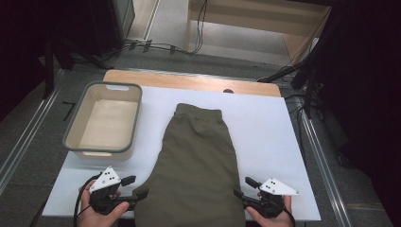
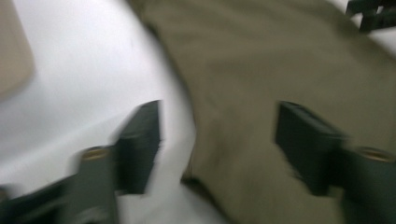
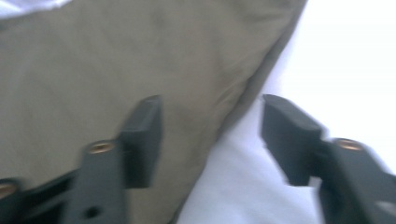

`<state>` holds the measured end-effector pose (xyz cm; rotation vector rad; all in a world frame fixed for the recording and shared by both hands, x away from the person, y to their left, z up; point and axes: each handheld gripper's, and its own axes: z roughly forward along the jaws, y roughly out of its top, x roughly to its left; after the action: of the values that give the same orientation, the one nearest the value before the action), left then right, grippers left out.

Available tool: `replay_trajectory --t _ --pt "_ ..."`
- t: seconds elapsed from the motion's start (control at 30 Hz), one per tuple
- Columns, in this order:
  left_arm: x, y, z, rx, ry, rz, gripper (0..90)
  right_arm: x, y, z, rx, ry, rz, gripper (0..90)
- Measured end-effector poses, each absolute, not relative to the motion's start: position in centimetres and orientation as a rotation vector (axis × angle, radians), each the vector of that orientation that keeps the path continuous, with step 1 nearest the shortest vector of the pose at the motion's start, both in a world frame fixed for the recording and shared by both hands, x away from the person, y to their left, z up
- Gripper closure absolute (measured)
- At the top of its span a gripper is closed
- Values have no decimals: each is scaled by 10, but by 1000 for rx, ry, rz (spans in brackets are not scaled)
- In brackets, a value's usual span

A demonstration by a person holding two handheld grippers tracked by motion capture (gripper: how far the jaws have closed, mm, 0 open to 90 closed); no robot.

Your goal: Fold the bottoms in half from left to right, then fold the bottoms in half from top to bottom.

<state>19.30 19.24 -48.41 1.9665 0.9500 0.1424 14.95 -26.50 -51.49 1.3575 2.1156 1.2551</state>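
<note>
Two grippers sit at the bottom edge of the high view, one at each lower corner of an olive-green garment (image 1: pixel 198 161) that lies flat on the white table (image 1: pixel 265 118). The left gripper (image 1: pixel 135 187), held in a hand at lower left, has its jaws spread; in the left gripper view (image 2: pixel 217 140) the garment's edge runs up between the two black jaws, and neither pad presses on the cloth. That view is blurred. The right gripper (image 1: pixel 243 187), at lower right, is likewise spread — in the right gripper view (image 3: pixel 210 135) the garment's side edge passes between its jaws, one jaw over the cloth, the other over the bare white surface, with nothing pinched.

The garment fills the middle of the table, its gathered waistband (image 1: pixel 198 111) toward the top of the high view and its wider end reaching down to the bottom edge between the two hands. To its left, in the upper left part of the table, stands a grey-rimmed beige tub (image 1: pixel 75 125), well apart from the left gripper. Beyond the table's far wooden edge (image 1: pixel 189 80), cables (image 1: pixel 156 47) trail across the floor.
</note>
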Motion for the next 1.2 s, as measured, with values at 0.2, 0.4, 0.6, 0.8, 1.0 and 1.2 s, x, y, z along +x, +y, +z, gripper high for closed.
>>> replay_trajectory --t 0.2,0.4,0.6,0.8,1.0,1.2 --pt "200 184 -468 1942 900 156 9 149 -277 -511 1358 2120 1274 71" --pt "210 173 -450 1906 843 145 0 150 -282 -507 1340 2097 1303 22" --pt "228 161 -435 1894 818 155 0 151 -287 -507 1330 2103 1335 0" --pt "251 145 -429 1892 797 155 0 150 -293 -505 1341 2085 1348 0" --pt "275 122 -424 1902 777 160 0 149 -297 -505 1345 2080 1359 0" --pt "298 105 -423 1899 770 157 0 149 -301 -506 1347 2078 1341 0"
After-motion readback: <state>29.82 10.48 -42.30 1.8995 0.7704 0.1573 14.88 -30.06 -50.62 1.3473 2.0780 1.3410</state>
